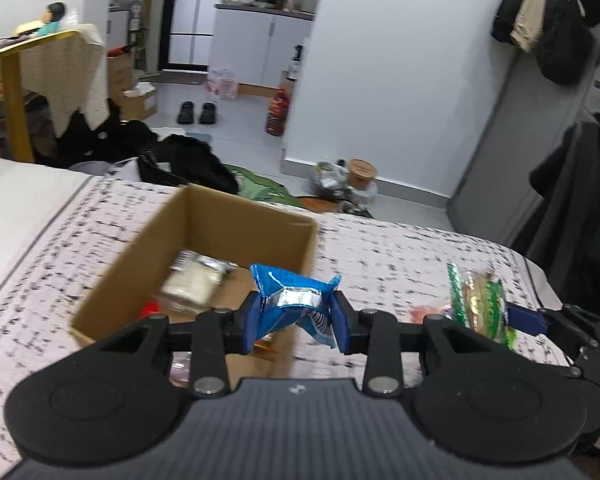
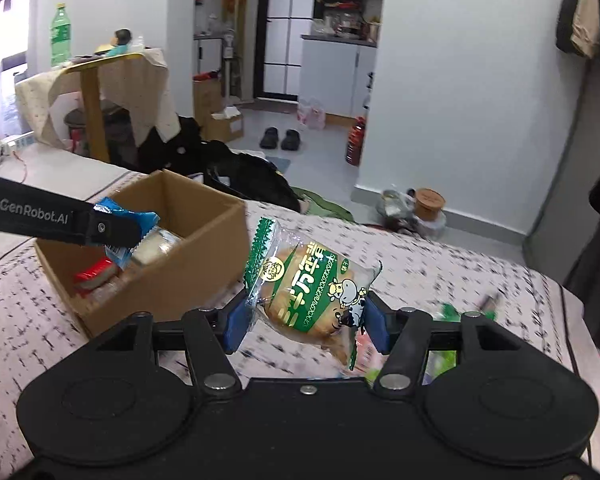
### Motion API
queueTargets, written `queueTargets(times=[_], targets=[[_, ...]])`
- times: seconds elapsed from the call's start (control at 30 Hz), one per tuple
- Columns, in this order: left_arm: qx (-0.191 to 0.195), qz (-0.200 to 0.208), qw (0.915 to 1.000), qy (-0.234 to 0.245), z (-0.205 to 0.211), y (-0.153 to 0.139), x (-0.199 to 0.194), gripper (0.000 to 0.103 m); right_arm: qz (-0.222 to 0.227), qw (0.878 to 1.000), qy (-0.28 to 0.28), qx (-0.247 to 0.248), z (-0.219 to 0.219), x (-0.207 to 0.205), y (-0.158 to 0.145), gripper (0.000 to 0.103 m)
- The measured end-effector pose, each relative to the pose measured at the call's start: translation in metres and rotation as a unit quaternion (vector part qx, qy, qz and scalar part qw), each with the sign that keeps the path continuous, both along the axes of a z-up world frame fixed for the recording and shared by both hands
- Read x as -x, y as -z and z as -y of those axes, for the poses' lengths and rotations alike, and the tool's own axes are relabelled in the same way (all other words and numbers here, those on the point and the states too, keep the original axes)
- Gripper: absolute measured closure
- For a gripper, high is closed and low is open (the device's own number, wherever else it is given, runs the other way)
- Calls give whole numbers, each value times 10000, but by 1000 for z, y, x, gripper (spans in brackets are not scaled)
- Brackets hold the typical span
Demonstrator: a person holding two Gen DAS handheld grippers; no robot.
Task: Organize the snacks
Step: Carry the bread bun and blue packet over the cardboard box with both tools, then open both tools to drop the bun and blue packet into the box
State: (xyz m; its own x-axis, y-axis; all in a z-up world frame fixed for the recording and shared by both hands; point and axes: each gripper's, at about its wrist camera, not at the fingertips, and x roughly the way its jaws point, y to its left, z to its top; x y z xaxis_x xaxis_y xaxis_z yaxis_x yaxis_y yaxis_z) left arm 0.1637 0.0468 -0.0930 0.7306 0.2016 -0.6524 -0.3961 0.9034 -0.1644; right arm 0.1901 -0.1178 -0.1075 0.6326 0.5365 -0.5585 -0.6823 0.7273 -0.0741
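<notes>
My left gripper [image 1: 296,312] is shut on a blue snack packet [image 1: 296,300] and holds it over the near right corner of an open cardboard box [image 1: 140,248] on the bed. The box holds a clear pale packet [image 1: 196,280] and a red item [image 1: 150,308]. My right gripper [image 2: 304,320] is shut on a green-and-clear bread packet [image 2: 308,292], held above the bed to the right of the box [image 2: 204,248]. The left gripper [image 2: 112,228] with the blue packet [image 2: 118,210] shows over the box in the right wrist view. The bread packet [image 1: 480,300] also shows in the left wrist view.
The bed [image 1: 400,256] has a pink patterned cover. More snack packets [image 2: 448,312] lie on it behind my right gripper, blurred. Beyond the bed's far edge are dark clothes [image 1: 188,160], slippers [image 1: 198,114], a red bottle [image 1: 278,112] and a draped table [image 1: 40,64].
</notes>
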Motion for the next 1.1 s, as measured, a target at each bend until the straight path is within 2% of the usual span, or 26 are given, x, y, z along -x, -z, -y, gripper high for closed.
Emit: queueTargets(times=[0.27,0.6,1.1], targets=[[-73,-102,9991,-410,-33,-3,11,67,100,9989,-459,-38,-28,8,-5,46],[-47,-393,9959,-813,-57,8,15,64,66,9947,-1023,-99,-56,14,-11,46],[-92,-338,9902,-1353,-74,-5,43,48,-171,9864,-1624,-189,-79,28,-11,45]])
